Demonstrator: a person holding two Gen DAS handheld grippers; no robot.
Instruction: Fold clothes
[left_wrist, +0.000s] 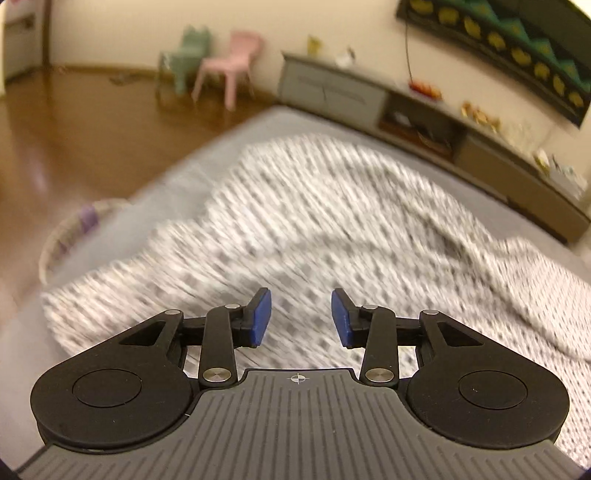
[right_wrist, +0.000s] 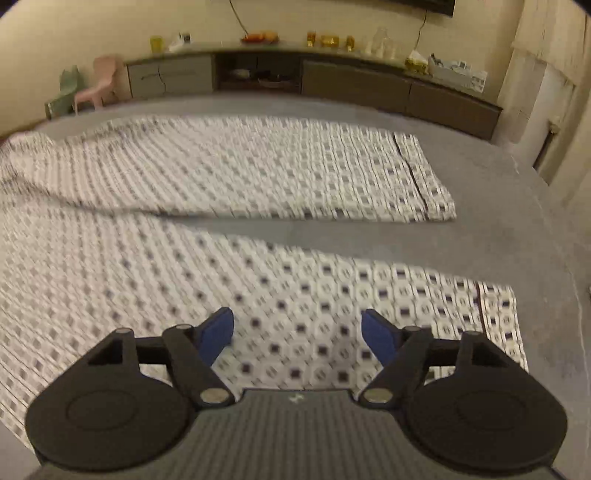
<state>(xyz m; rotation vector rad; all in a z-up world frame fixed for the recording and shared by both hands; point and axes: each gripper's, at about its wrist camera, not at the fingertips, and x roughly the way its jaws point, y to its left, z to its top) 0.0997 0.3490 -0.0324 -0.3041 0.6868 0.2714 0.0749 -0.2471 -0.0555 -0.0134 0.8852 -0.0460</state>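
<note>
One patterned pair of trousers (right_wrist: 258, 173), two legs apart, lies on the grey worktop (right_wrist: 517, 221). Left hand-held gripper (left_wrist: 301, 317) and right hand-held gripper (right_wrist: 297, 336) both gape, empty.

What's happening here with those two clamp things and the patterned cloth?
A person holds two handheld grippers over patterned trousers spread on a grey surface, about to fold them. The left gripper and right gripper are both open and hold nothing. The two legs lie flat and apart, with no fold made yet.
</note>
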